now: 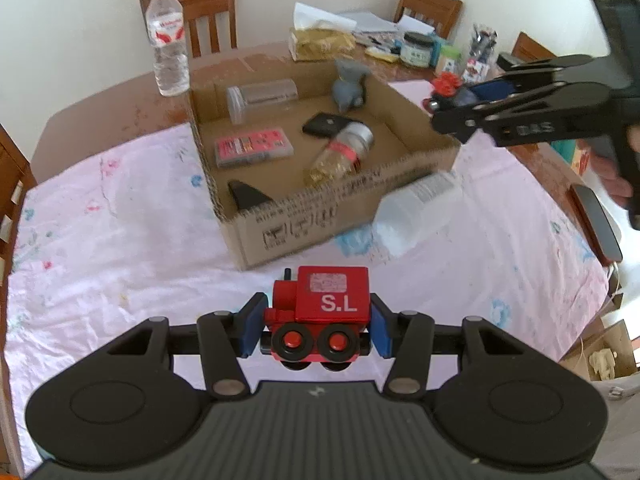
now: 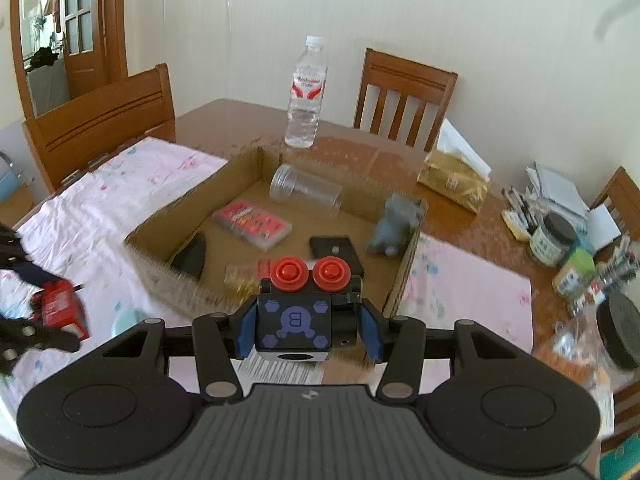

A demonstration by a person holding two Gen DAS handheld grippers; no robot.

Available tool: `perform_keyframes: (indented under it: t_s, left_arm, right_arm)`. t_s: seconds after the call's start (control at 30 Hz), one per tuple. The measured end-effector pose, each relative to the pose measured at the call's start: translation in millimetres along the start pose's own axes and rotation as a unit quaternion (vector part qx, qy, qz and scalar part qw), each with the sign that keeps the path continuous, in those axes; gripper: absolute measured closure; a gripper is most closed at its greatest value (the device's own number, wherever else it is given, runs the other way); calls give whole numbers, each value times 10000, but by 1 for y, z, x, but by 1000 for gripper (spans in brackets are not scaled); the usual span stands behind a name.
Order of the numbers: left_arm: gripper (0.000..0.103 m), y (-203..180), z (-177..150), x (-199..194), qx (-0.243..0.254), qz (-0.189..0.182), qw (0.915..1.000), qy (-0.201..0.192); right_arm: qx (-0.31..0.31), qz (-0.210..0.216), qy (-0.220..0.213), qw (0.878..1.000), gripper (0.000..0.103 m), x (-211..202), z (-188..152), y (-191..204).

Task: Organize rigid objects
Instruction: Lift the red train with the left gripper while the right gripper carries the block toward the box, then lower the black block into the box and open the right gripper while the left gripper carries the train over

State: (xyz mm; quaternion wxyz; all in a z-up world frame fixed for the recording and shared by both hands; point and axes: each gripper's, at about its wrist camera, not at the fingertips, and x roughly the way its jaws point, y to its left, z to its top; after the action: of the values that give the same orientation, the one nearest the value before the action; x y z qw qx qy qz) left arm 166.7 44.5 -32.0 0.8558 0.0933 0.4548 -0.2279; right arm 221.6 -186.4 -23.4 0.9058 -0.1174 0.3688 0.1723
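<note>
My left gripper (image 1: 316, 328) is shut on a red toy locomotive (image 1: 320, 312) marked "S.L", held above the pink cloth in front of the cardboard box (image 1: 304, 220). My right gripper (image 2: 306, 330) is shut on a black toy car (image 2: 296, 320) with red wheels and a "B" mark, held over the box's near right wall (image 2: 404, 272). The right gripper also shows in the left wrist view (image 1: 452, 116) at the box's far right corner. The box holds a clear cup (image 2: 306, 190), a pink case (image 2: 252, 224), a black phone (image 2: 334, 250), a spice jar (image 1: 340, 154), a grey toy (image 2: 394, 226) and a black wedge (image 1: 246, 196).
A water bottle (image 2: 306, 96) stands behind the box. A white plastic bottle (image 1: 416, 212) lies on the cloth right of the box. A gold tissue pack (image 2: 454, 180), jars (image 2: 554, 238) and clutter fill the table's right side. Wooden chairs (image 2: 404, 96) surround the table.
</note>
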Motion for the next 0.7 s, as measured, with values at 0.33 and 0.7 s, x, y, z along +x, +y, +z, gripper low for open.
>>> perform_keyframes:
  t_s: [0.33, 0.7]
  left_arm:
    - [51, 4, 16, -10, -7, 220, 9996, -193]
    - [51, 6, 50, -7, 195, 183, 9989, -394]
  right_arm:
    - [194, -46, -21, 9998, 4, 13, 3, -7]
    - [402, -118, 152, 9990, 0, -6, -10, 1]
